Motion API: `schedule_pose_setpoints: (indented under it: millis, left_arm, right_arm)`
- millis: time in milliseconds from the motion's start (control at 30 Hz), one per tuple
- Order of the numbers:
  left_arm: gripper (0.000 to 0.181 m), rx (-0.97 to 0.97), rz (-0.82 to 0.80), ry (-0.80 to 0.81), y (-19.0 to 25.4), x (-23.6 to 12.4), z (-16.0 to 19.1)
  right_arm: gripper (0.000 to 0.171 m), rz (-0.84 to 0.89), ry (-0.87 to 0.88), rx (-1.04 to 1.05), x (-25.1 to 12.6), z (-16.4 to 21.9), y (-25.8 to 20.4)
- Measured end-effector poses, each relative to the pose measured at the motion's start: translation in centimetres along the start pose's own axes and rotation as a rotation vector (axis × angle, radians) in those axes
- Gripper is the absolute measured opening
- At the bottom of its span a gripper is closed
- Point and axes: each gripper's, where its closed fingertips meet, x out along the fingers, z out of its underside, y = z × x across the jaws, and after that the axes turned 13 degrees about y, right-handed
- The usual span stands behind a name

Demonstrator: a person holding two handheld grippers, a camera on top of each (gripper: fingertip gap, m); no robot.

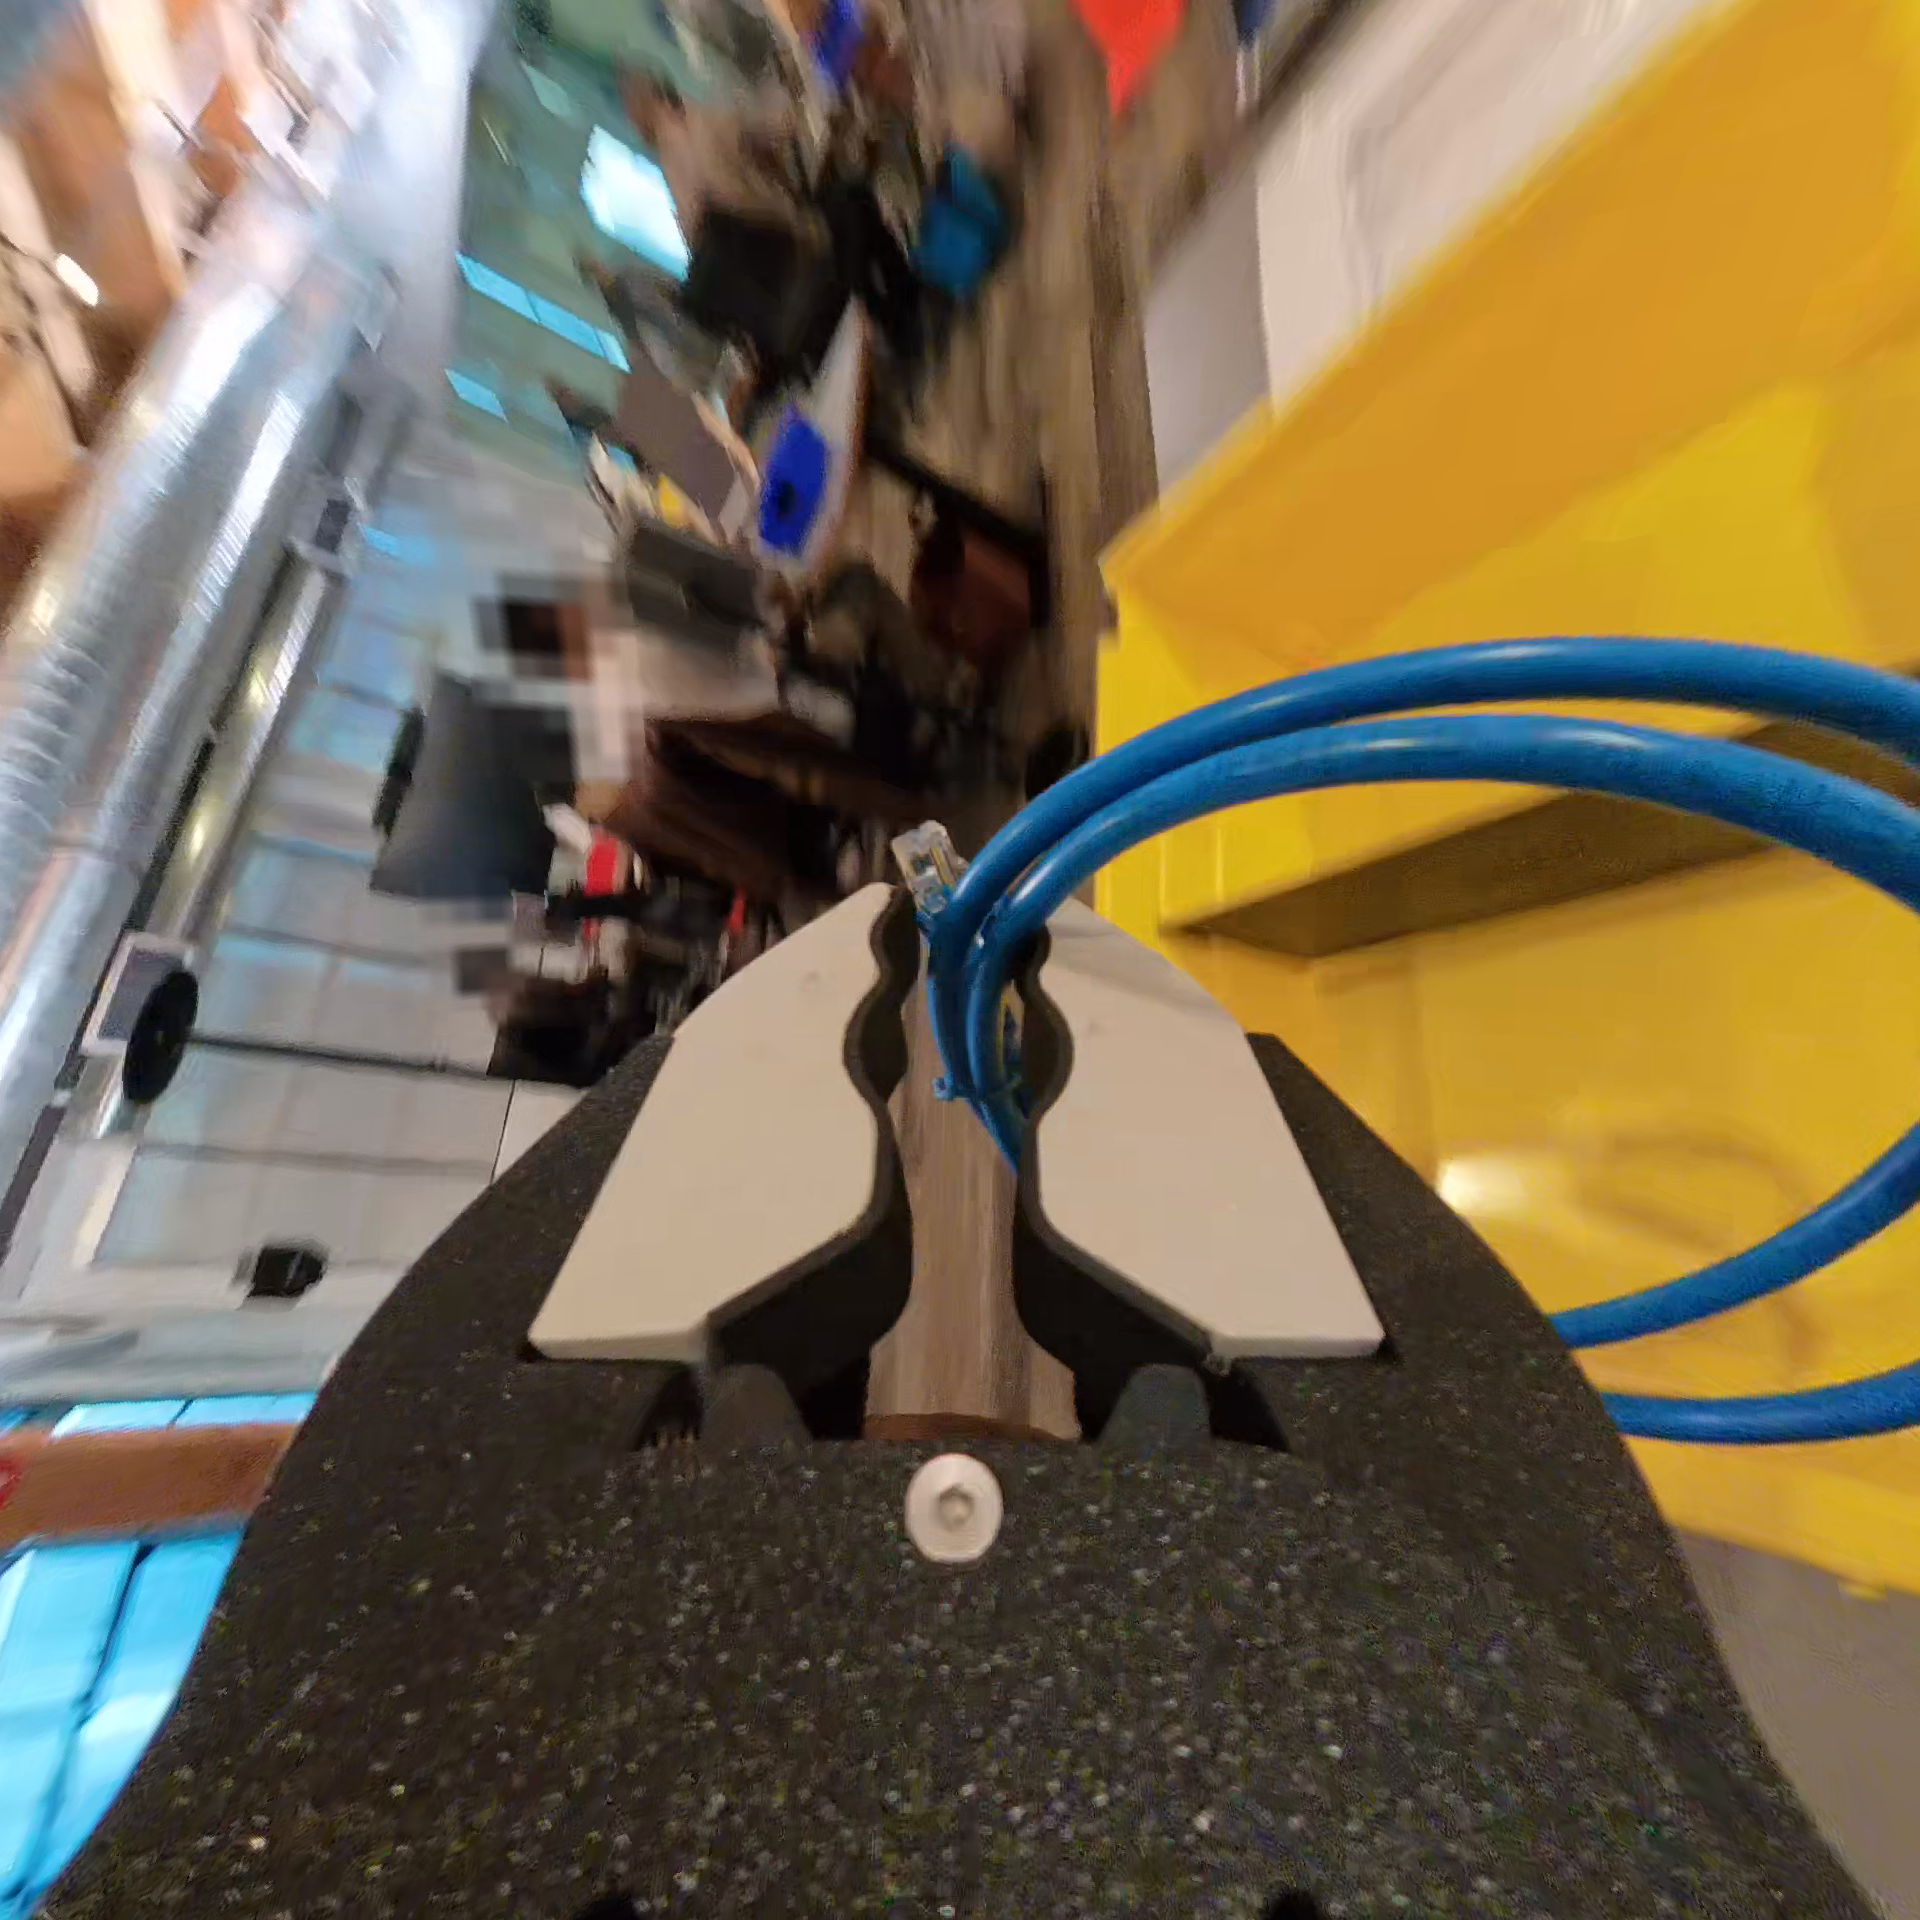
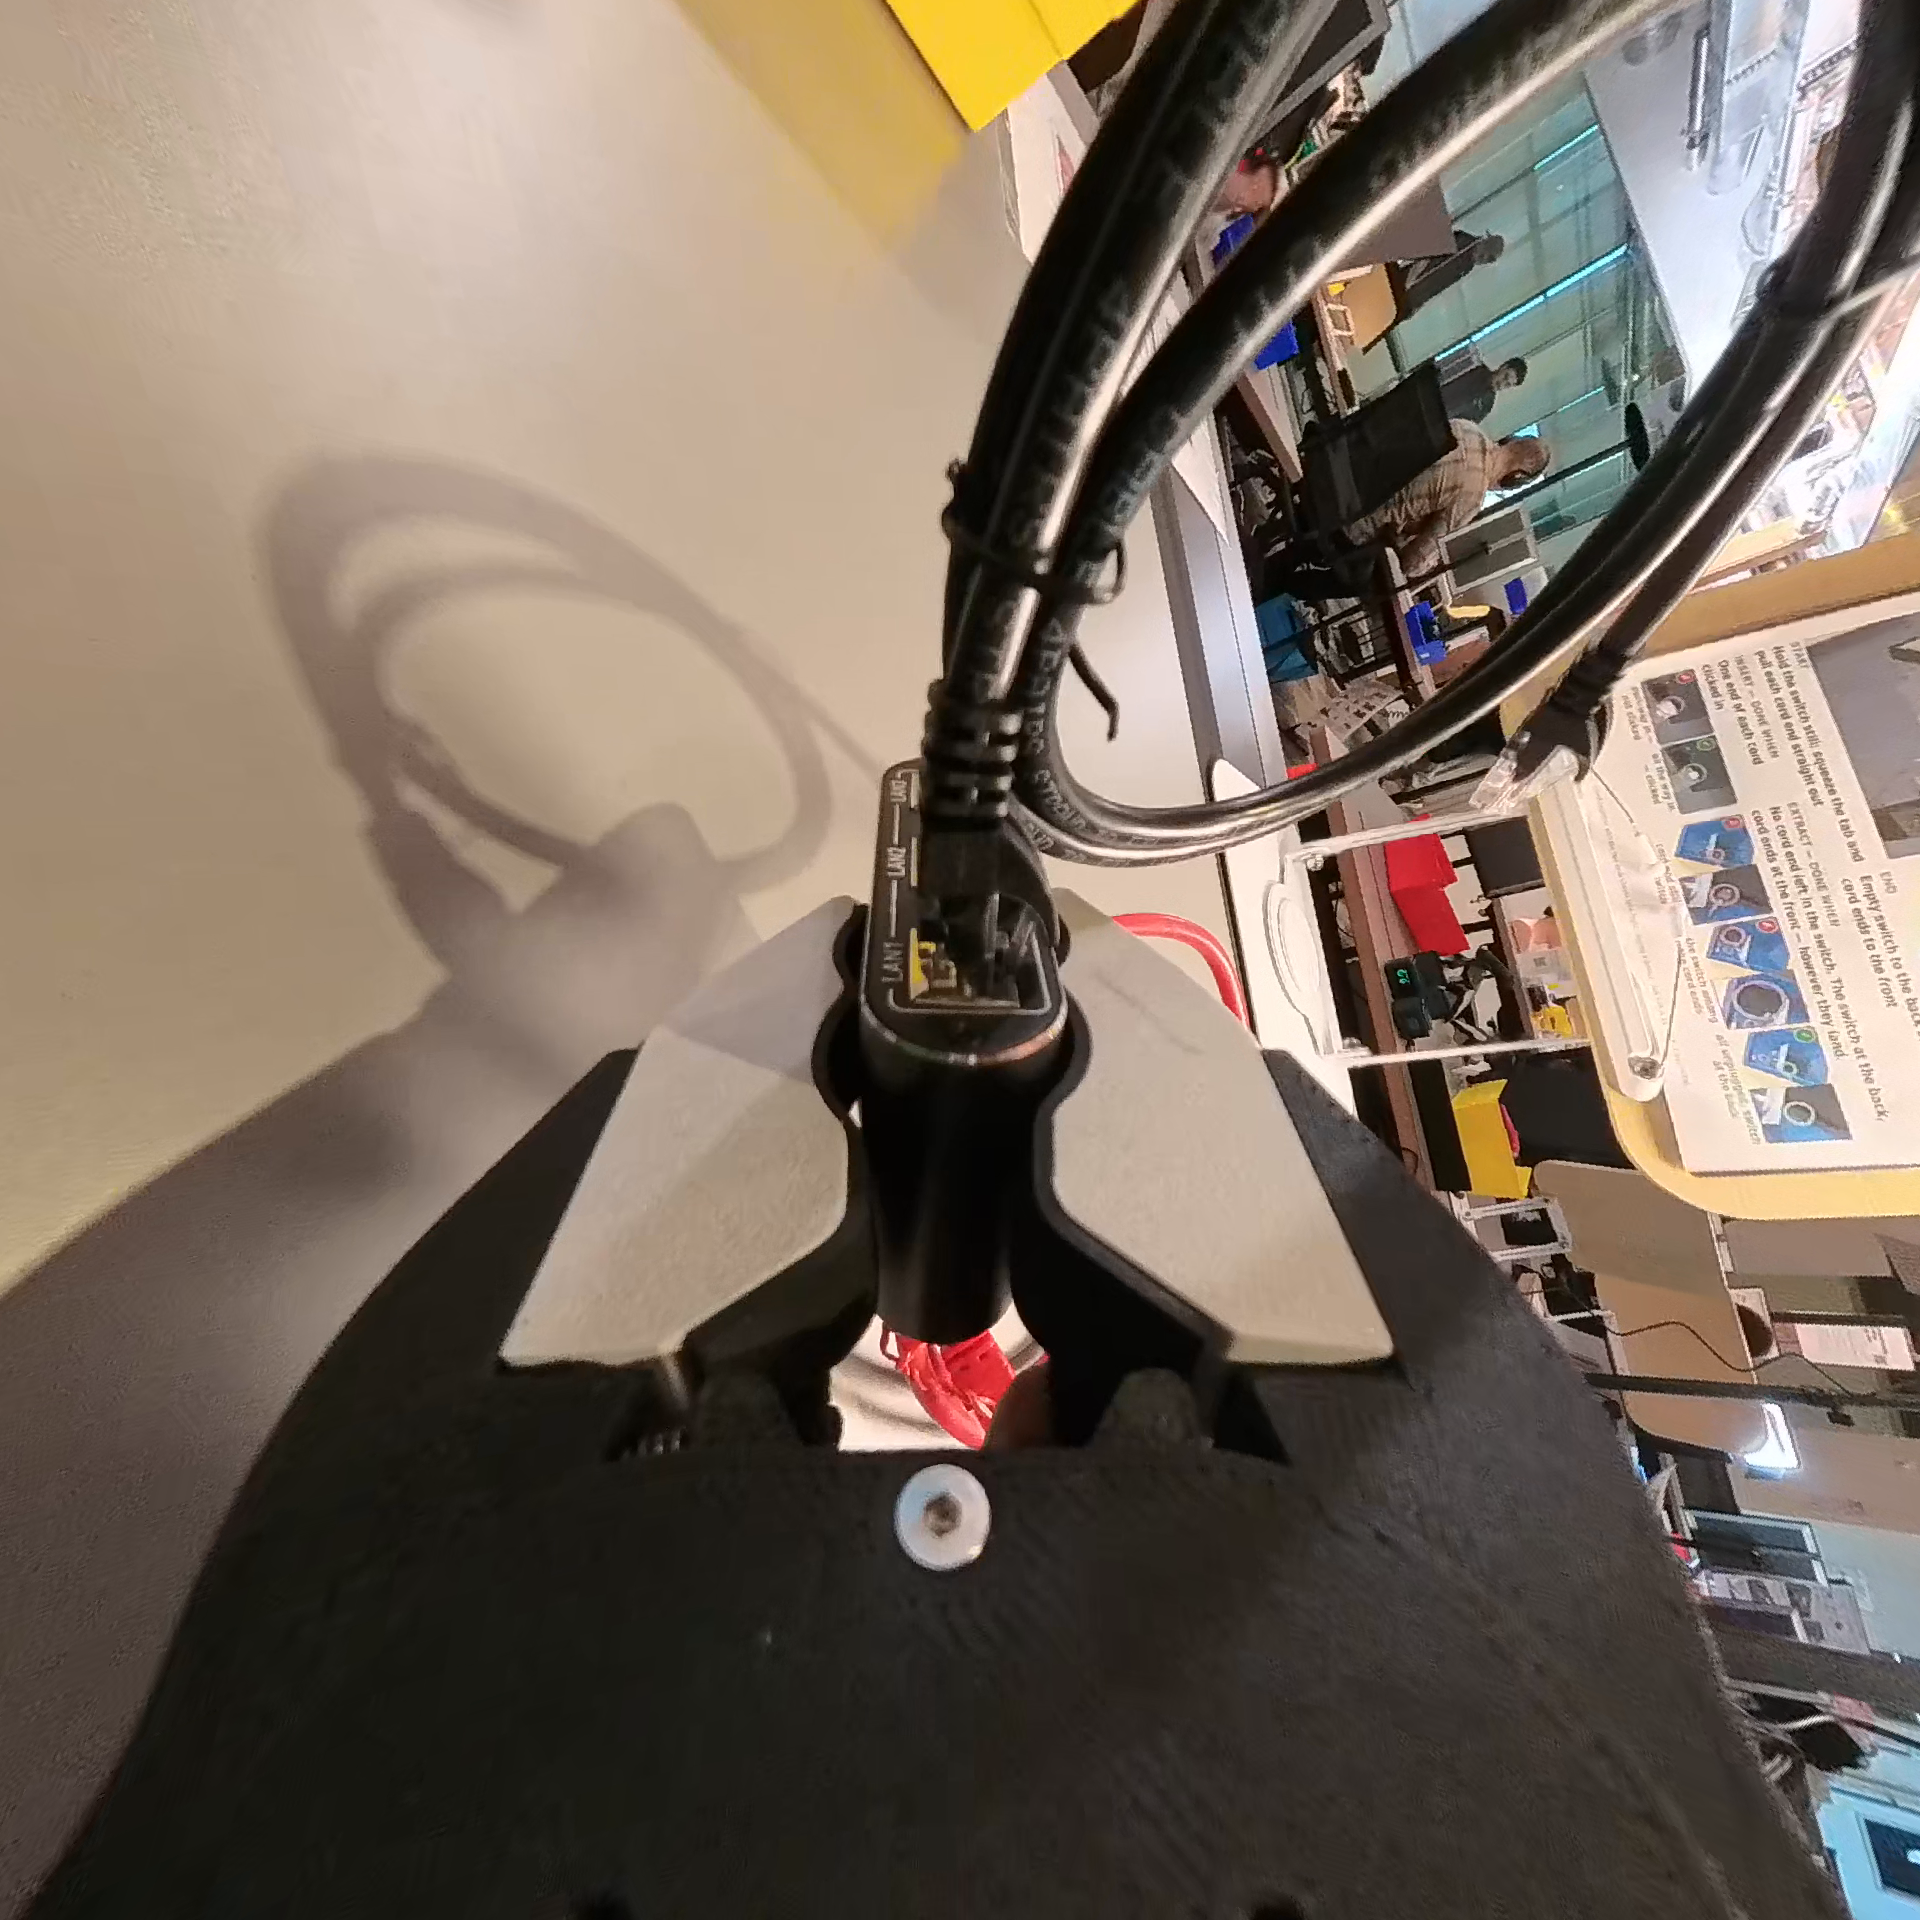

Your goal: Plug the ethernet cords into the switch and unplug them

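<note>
The right tool (image 2: 961, 940) is clamped on the switch (image 2: 951, 1049), a slim black box held endwise between the two grey fingers (image 2: 727, 1101), its port face turned away from the handle. A black ethernet cord (image 2: 1049, 499) is plugged into one of the ports near the fingertips; from the switch it rises, loops wide and comes back, bundled with a thin tie, and its free clear plug (image 2: 1522, 779) hangs off to the right of the switch. Behind the switch, low between the fingers, a red cord (image 2: 961, 1387) lies on the pale bench (image 2: 364, 416), where the black loop throws its shadow. To the right of the switch stands an instruction sheet in a clear holder (image 2: 1756, 883).

The left tool (image 1: 961, 940) is pinching a blue ethernet cord (image 1: 1455, 717) near its fingertips, the jaws nearly closed around the doubled strands. The cord's clear plug (image 1: 925, 857) pokes out just beyond the tips, and the coil sweeps out to the right of the tool in front of a yellow bin (image 1: 1558, 520). The rest of that view is blurred.
</note>
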Motion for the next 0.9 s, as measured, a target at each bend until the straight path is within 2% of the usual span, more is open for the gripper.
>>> schedule_pose_setpoints:
  millis: [33, 100, 233, 333, 433, 567, 667, 767, 900]
  left_arm:
    - [0.018, -0.039, -0.012, 0.109, -0.9, -1.6, -3.1]
    - [0.018, -0.153, 0.047, 0.372, -1.1, -4.9, -9.9]
    - [0.018, -0.393, 0.257, 0.915, 1.4, -11.1, -22.8]
    - [0.018, -0.567, 0.411, 1.23, 4.8, -14.0, -29.8]
    - [0.018, -0.716, 0.62, 1.449, 10.3, -15.5, -35.0]
    - [0.018, -0.871, 0.89, 1.622, 18.6, -16.5, -37.8]
    - [0.018, -1.011, 1.072, 1.599, 22.6, -16.4, -37.9]
    - [0.018, -0.987, 1.125, 1.581, 24.6, -16.5, -37.2]
    - [0.018, -0.977, 1.187, 1.594, 24.8, -17.1, -36.6]
  right_arm:
    - [0.029, 0.0, -0.001, -0.003, 0.0, 0.0, 0.0]
    - [0.029, 0.003, -0.002, -0.012, 0.1, -0.2, 0.0]
    - [0.029, 0.007, -0.007, -0.027, 0.2, -0.2, -0.1]
    - [0.029, 0.008, -0.025, -0.051, 0.3, 0.2, -0.2]
    - [0.028, 0.007, -0.034, -0.068, 0.4, 0.5, -0.4]
    - [0.028, 0.018, -0.046, -0.081, 0.2, 1.1, -0.2]
    - [0.028, 0.032, -0.048, -0.072, 0.1, 1.5, 0.2]
    - [0.028, 0.057, -0.056, -0.068, 0.0, 1.6, 0.7]
    - [0.028, 0.086, -0.055, -0.077, -0.1, 1.5, 1.2]
